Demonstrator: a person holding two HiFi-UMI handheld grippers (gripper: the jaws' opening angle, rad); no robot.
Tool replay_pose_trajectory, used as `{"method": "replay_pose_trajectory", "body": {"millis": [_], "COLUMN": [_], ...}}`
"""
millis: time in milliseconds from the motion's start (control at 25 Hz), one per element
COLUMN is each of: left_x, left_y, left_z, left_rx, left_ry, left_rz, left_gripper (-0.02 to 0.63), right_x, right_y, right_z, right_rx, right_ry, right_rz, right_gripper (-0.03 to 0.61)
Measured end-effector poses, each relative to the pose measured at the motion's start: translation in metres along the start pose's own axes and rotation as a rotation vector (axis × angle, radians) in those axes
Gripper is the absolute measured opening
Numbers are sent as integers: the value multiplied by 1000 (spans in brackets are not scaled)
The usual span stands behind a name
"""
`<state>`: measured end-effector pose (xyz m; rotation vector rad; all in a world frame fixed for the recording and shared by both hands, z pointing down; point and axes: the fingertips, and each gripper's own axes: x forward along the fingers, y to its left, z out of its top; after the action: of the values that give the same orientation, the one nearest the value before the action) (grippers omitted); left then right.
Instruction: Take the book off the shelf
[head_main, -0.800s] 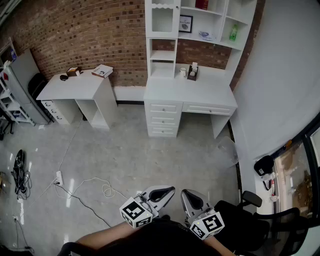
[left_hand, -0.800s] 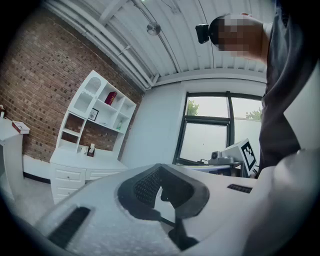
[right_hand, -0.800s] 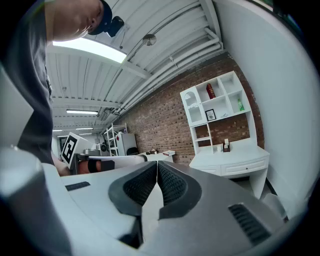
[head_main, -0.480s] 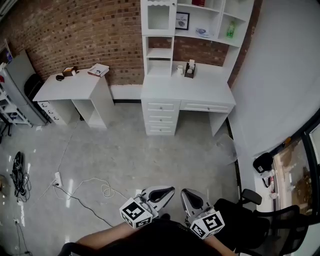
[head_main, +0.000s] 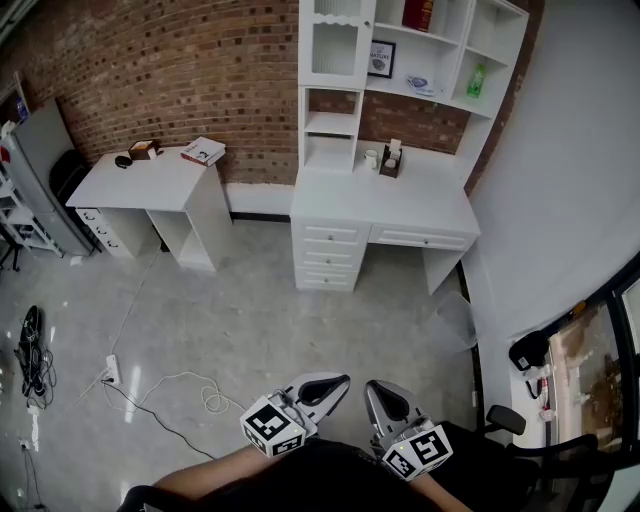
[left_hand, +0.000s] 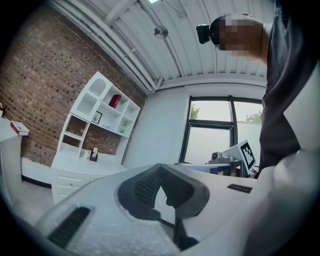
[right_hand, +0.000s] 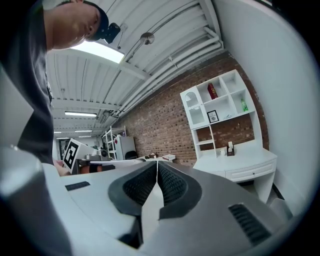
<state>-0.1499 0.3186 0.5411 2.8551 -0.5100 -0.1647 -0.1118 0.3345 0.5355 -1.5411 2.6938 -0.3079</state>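
The task has not started: the red book stands on the top shelf, upper right of the frame. Left tool and right tool, at bottom centre, are closed and empty. The approach, grasp and removal all remain.

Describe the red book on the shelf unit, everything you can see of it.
The red book is dark red with a pale mark too small to read. It stands on end, alone in an upper open compartment of the white shelf unit, above a framed picture. It rests on the shelf board.
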Motion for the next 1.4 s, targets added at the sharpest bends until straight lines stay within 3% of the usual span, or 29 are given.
{"method": "replay_pose_trajectory", "body": {"millis": [360, 680, 1080, 1400], "left_x": [-6, -20, -23, 25], "left_y": [99, 152, 201, 232], "left_z": [55, 67, 66, 63], "left_rx": [45, 28, -7, 42], "left_ry": [-16, -10, -12, 24], "left_rz": [-22, -28, 79, 149], "left_gripper": [8, 8, 8, 8], "right_x": [102, 161, 206, 233], "right_y": [-18, -11, -48, -128], "right_z": [33, 34, 31, 45], "right_rx": [4, 39, 82, 104], "right_ry": [-30, -10, -3, -16], "right_rz": [-50, -38, 3, 5], "right_gripper": [20, 20, 20, 20]}}
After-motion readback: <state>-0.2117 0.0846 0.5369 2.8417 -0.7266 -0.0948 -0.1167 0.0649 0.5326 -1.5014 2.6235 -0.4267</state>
